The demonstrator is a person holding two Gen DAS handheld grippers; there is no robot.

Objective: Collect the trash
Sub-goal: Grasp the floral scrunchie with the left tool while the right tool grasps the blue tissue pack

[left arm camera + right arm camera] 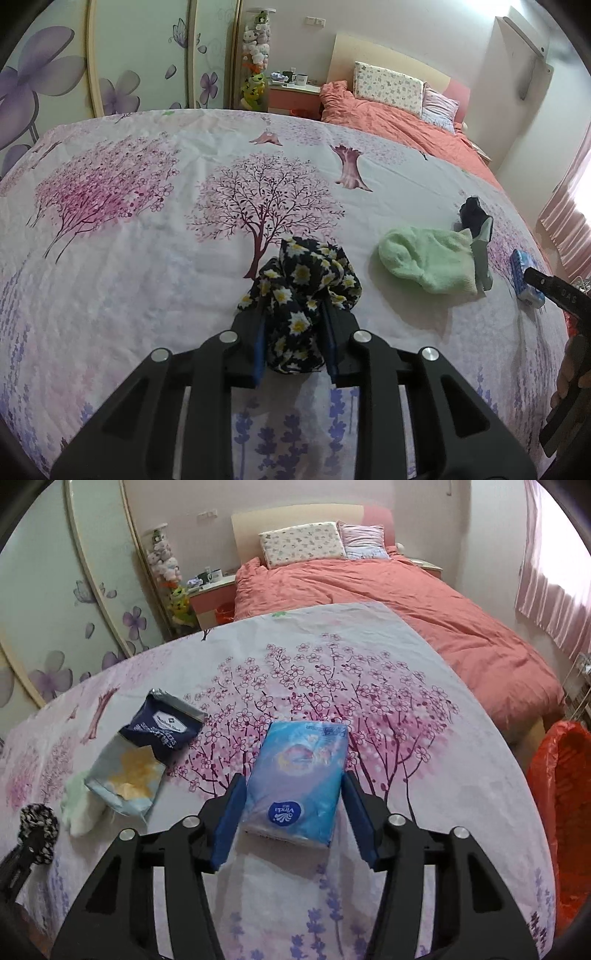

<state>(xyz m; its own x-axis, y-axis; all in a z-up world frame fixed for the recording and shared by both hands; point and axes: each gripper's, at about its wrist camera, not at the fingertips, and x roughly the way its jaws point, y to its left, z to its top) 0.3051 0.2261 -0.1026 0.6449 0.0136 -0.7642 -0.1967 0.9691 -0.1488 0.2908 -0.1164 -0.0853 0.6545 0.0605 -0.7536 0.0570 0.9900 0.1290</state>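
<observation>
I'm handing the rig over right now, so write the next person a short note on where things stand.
Left gripper: shut on the black daisy-print cloth, holding it over the flowered sheet.
Right gripper: open, jaws either side of the blue tissue pack, which lies flat on the sheet; no grip yet.
Also on the sheet: a dark blue wrapper, a pale snack bag and a green fuzzy sock, bunched together left of the tissue pack.
Red bag stands open off the right edge.
Done: cloth picked up. Left: everything else, and nothing can be seen in the bag yet.
</observation>
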